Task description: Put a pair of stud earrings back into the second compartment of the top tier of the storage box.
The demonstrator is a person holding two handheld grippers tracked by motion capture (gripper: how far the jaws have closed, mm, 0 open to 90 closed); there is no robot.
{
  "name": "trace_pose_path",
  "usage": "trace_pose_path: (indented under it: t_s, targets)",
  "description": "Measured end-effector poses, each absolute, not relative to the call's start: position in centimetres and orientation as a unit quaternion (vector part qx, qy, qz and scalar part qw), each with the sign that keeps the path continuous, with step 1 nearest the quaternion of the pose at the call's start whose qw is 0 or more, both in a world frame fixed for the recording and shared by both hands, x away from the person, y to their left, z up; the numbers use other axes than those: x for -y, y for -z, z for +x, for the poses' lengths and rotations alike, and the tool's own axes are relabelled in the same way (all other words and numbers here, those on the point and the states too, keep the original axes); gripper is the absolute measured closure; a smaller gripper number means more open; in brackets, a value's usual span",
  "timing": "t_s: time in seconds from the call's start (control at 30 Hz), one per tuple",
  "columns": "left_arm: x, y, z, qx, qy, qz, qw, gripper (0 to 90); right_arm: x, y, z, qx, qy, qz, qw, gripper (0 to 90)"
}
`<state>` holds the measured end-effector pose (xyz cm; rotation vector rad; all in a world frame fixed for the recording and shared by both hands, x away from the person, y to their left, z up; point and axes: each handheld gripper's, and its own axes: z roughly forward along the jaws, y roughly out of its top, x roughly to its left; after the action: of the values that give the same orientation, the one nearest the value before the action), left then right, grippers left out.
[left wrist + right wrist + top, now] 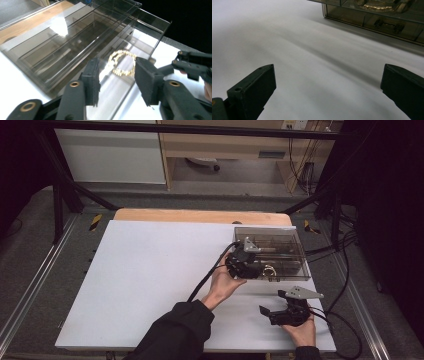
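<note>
Hovering left tool [116,77] over bracelet [122,62], jaws apart

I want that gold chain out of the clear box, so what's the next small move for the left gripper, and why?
Probably lower the left gripper straight down. Its jaws are open and apart, with the gold chain lying between and beyond them in the smoky clear box, not yet touched. The right gripper is off to the side over the white tabletop.

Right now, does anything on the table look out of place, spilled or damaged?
Nothing stands out. The smoky clear box sits flat on the white table, and the gold chain lies inside one compartment. Both grippers, left and right, have open jaws holding nothing.
</note>
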<state>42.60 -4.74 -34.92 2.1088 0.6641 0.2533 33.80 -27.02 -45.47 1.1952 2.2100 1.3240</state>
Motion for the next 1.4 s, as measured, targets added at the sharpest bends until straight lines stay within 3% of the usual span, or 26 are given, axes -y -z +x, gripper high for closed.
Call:
trace_pose_path:
  t_s: [0.67,1.4]
  targets:
    - [-6.1,37.0,41.1,-0.288,-0.143,0.84,0.438,12.1,26.9,45.6,33.8,-0.768,-0.46,0.42,0.152,0.4]
    - [-19.7,40.8,38.0,-0.358,-0.171,0.812,0.429,7.7,26.9,45.6,33.9,-0.768,-0.454,0.425,0.151,0.4]
